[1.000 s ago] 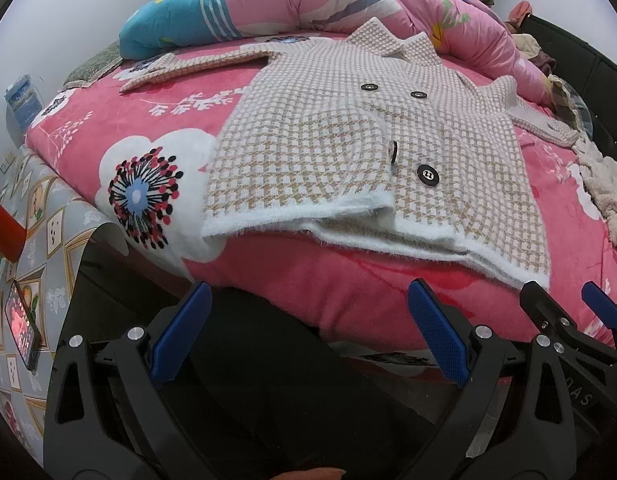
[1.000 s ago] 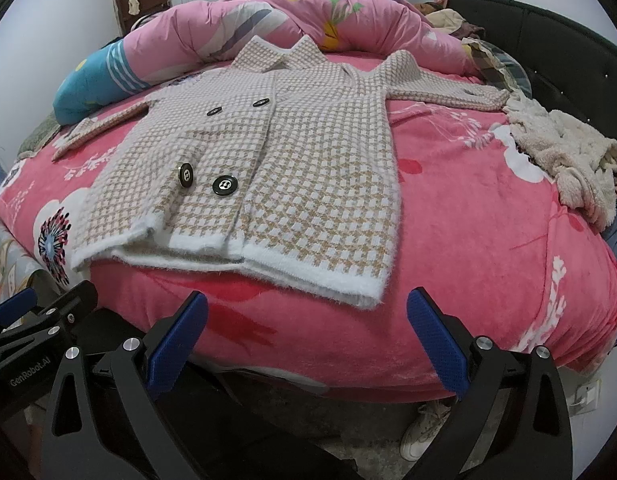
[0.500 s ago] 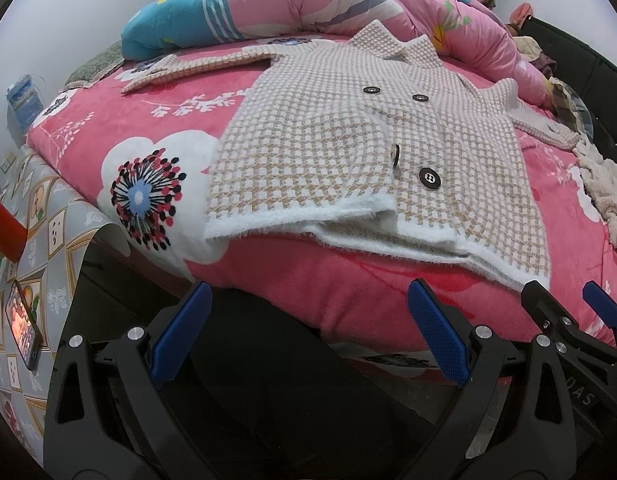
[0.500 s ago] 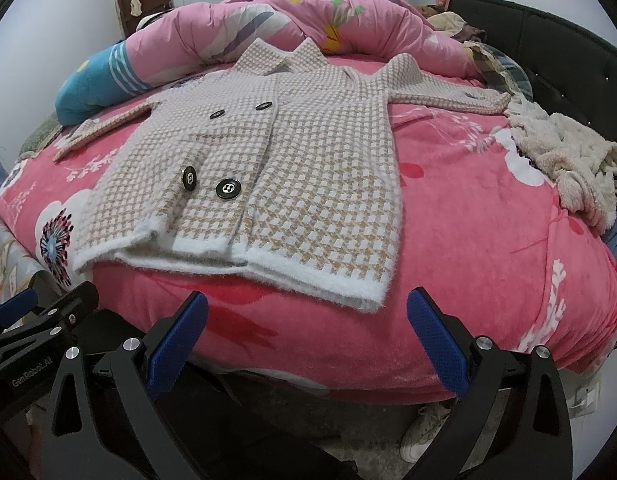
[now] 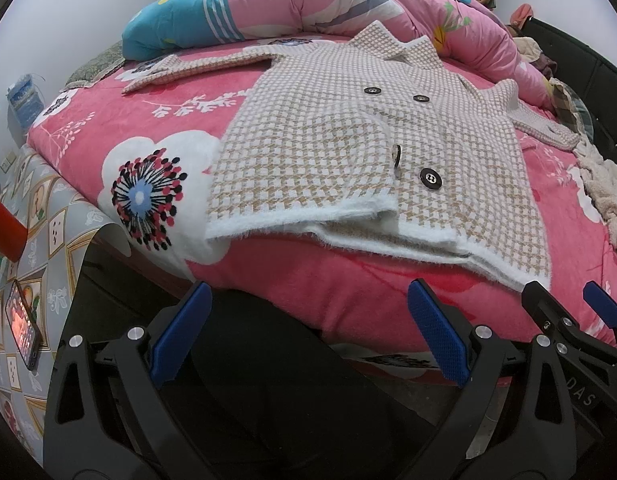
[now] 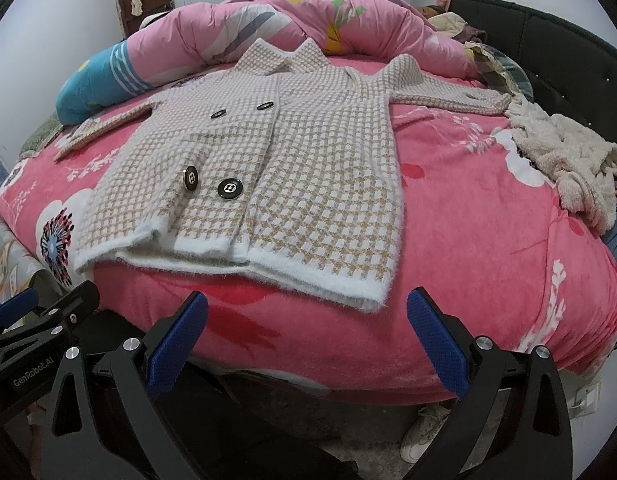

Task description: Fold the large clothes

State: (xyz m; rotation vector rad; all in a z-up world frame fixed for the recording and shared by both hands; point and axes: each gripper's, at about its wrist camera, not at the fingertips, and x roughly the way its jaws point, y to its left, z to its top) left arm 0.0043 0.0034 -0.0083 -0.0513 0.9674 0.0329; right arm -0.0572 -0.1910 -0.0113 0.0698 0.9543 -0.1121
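Note:
A beige-and-white houndstooth knit coat [image 5: 348, 148] with black buttons lies flat, front up, on the pink floral bed cover, sleeves spread to both sides; it also shows in the right wrist view [image 6: 292, 184]. Its white fuzzy hem faces me near the bed's front edge. My left gripper [image 5: 308, 328] is open and empty, just below the bed edge in front of the hem. My right gripper [image 6: 308, 328] is open and empty, beside it to the right, also short of the hem.
A rolled pink and blue quilt [image 5: 308, 12] lies along the far side of the bed. A cream fleece garment [image 6: 564, 156] is bunched at the right. A dark headboard [image 6: 568, 52] stands at the right. A phone [image 5: 24, 328] lies on a patterned sheet at the left.
Both grippers have moved slightly toward the bed; the coat looks a little closer and lower in both views. The jaws stay open. The coat has not moved.

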